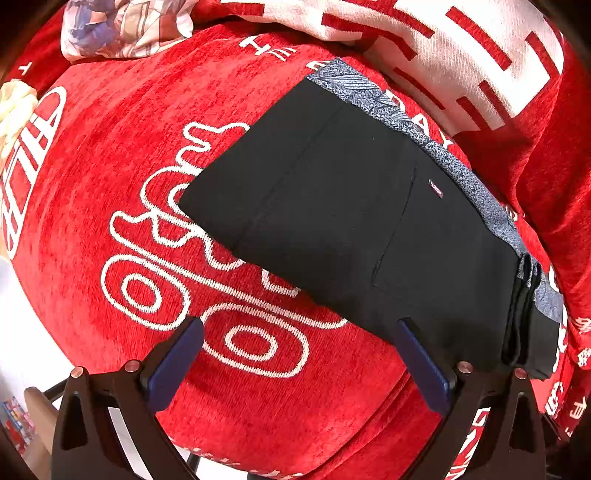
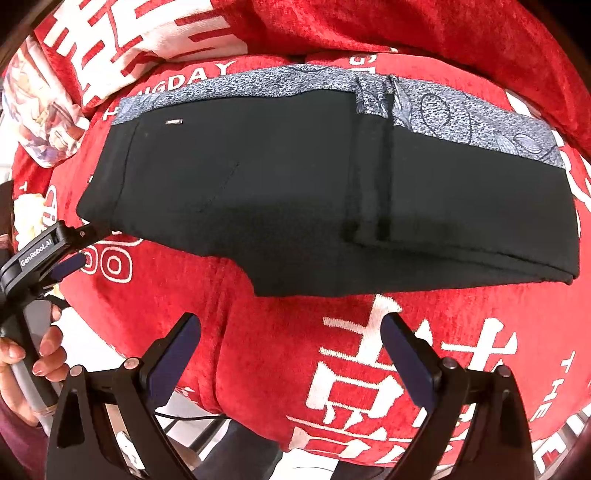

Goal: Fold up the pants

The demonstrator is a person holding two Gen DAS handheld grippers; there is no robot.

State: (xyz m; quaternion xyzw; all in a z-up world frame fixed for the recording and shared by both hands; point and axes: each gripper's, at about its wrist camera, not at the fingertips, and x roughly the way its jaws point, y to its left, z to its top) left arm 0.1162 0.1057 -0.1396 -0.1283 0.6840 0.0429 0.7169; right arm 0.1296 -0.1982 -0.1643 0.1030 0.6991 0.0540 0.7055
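Black pants (image 1: 351, 221) with a grey patterned waistband lie folded flat on a red sofa cushion (image 1: 129, 184). My left gripper (image 1: 299, 328) is open and empty, hovering just before the pants' near edge. In the right wrist view the pants (image 2: 295, 192) lie folded over, with a doubled layer at the right. My right gripper (image 2: 291, 325) is open and empty, a little short of the pants' near edge. The left gripper (image 2: 79, 245) shows at the left of that view, by the pants' left corner, held by a hand.
The red cover (image 2: 369, 350) carries white characters and lettering. A white and red cushion (image 1: 461, 55) leans behind the pants. A patterned pillow (image 1: 122, 26) lies at the back left. The sofa's front edge drops to the floor (image 1: 18, 332) at the left.
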